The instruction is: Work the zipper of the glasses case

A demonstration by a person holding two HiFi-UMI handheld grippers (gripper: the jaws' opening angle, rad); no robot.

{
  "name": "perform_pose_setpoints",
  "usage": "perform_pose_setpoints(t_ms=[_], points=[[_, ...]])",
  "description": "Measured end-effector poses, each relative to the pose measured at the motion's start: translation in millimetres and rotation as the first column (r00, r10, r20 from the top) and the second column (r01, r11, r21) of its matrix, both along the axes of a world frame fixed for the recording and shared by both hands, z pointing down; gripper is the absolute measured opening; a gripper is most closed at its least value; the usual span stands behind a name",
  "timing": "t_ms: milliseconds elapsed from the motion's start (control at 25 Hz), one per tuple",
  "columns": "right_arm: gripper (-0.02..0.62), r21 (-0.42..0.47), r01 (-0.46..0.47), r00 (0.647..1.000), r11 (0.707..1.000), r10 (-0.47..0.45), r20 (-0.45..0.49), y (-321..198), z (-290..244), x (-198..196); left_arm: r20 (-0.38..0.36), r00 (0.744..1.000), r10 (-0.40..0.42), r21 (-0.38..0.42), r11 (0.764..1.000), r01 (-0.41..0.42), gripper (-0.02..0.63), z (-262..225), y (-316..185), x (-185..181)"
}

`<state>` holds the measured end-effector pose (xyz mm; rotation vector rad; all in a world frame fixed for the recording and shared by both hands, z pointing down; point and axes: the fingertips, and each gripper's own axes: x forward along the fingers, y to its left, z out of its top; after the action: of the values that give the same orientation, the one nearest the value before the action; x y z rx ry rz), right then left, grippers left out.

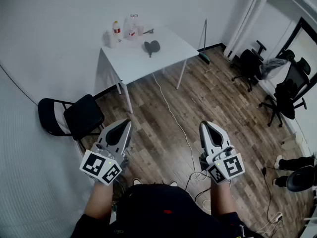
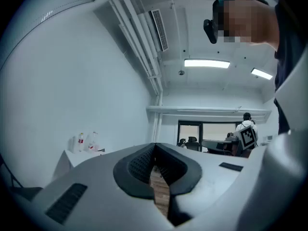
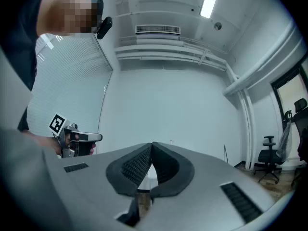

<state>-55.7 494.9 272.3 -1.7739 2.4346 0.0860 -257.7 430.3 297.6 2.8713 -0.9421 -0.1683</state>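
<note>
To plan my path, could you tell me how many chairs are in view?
3: a black folding chair at the left, and two office chairs at the far right; others may be hidden.

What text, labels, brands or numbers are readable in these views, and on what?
No readable words or numbers in any view.
Bottles on the white table: red labels, too small to read.
Marker cubes on the left gripper and right gripper: black-and-white square patterns only, no lettering.
</note>
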Motion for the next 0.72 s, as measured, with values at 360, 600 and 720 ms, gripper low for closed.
perform_pose_setpoints(t_ms=[360, 600, 720], points=[[0.02, -0.031, -0.03, 0.998, 0.999, 0.028, -0.054, 8, 20, 12, 0.009, 1.0, 0.0, 0.003, 1.0, 0.0, 0.021, 3, 4, 1], [0.02, -0.016, 0.006, 1.0, 1.0, -0.007, -0.001, 11, 19, 11, 0.015, 1.0, 0.013, 0.001, 1.0, -0.013, 0.021, 4, 6, 6], [0.02, -0.01, 0.017, 1.0, 1.0, -0.017, 0.01, 13, 18, 14, 0.02, 1.0, 0.021, 0.002, 1.0, -0.021, 0.021, 4, 7, 16]])
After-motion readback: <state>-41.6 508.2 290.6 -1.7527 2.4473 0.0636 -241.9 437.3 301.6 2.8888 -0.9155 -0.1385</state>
